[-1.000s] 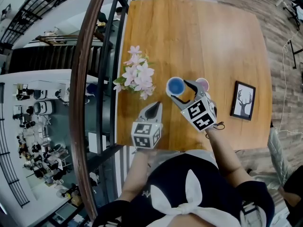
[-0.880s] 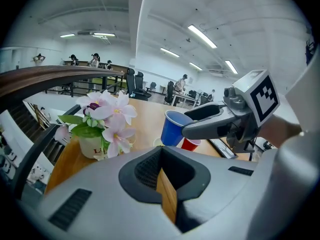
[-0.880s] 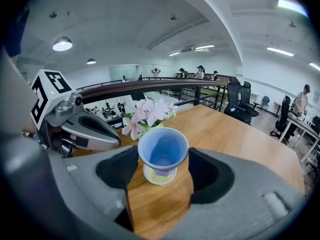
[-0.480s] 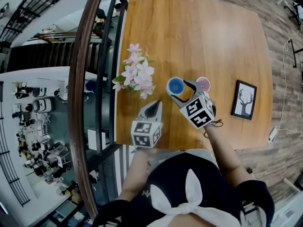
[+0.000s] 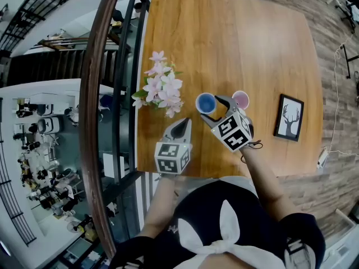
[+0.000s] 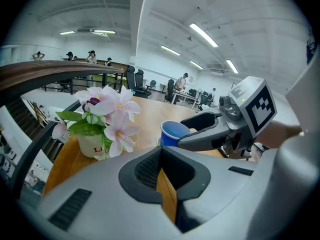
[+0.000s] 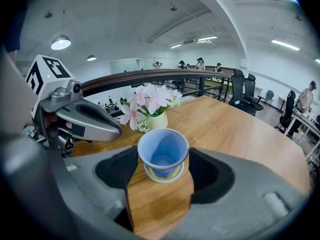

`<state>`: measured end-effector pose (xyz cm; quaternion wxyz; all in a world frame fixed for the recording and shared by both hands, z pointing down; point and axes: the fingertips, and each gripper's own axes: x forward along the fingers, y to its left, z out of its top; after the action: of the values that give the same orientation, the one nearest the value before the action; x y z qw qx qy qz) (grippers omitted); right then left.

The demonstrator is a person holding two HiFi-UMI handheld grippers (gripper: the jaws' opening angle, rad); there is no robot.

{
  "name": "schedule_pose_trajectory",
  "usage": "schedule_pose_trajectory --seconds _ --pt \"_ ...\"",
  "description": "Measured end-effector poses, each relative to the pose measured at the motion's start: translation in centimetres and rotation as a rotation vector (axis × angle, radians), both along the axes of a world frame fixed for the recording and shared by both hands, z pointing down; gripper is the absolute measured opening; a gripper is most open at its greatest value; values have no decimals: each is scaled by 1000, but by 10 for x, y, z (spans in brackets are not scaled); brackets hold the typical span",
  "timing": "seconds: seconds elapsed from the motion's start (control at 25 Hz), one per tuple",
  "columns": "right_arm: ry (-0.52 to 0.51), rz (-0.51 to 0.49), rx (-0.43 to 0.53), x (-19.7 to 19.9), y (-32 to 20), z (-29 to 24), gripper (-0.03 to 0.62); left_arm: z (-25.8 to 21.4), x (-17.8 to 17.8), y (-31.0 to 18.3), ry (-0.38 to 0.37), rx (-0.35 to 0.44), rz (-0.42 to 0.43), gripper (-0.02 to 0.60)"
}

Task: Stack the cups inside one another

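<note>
1. Bright open-plan office all round, with ceiling strip lights and a curved wooden handrail (image 5: 95,94) running along the left edge of a wooden table (image 5: 235,38).
2. A person stands at the near edge of the table with a gripper in each hand.
3. The blue cup (image 5: 206,102) stands upright on the table, towards the near edge and roughly midway between the left and right edges.
4. In the right gripper view, a yellow band and a pale ring show round the base of the blue cup. I cannot tell whether that is another cup under it.
5. The right gripper (image 5: 213,107) has its jaws wide and set round the blue cup, with a pad against each side of its rim, right out at the jaw tips.
6. A pink cup (image 5: 240,99) stands upright just to the right, beside the outer jaw and apart from the blue cup.
7. The left gripper (image 5: 183,125) sits by the near edge, pointing towards the blue cup but short of it. Its jaws are drawn together to a thin slit with nothing between them.
8. A pot of pale pink flowers (image 5: 162,88) stands by the left edge, near the blue cup but not touching it.
9. A black-framed deer picture (image 5: 288,118) is near the right edge, well apart from both cups.
</note>
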<state>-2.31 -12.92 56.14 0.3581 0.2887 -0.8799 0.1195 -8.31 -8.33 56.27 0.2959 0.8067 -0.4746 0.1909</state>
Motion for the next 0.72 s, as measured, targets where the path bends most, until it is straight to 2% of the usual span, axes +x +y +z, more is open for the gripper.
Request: schedule_pose_trajectory --seconds 0.72 --pt "12 -9 -21 1 8 8 331 2 -1 -1 6 -3 0 17"
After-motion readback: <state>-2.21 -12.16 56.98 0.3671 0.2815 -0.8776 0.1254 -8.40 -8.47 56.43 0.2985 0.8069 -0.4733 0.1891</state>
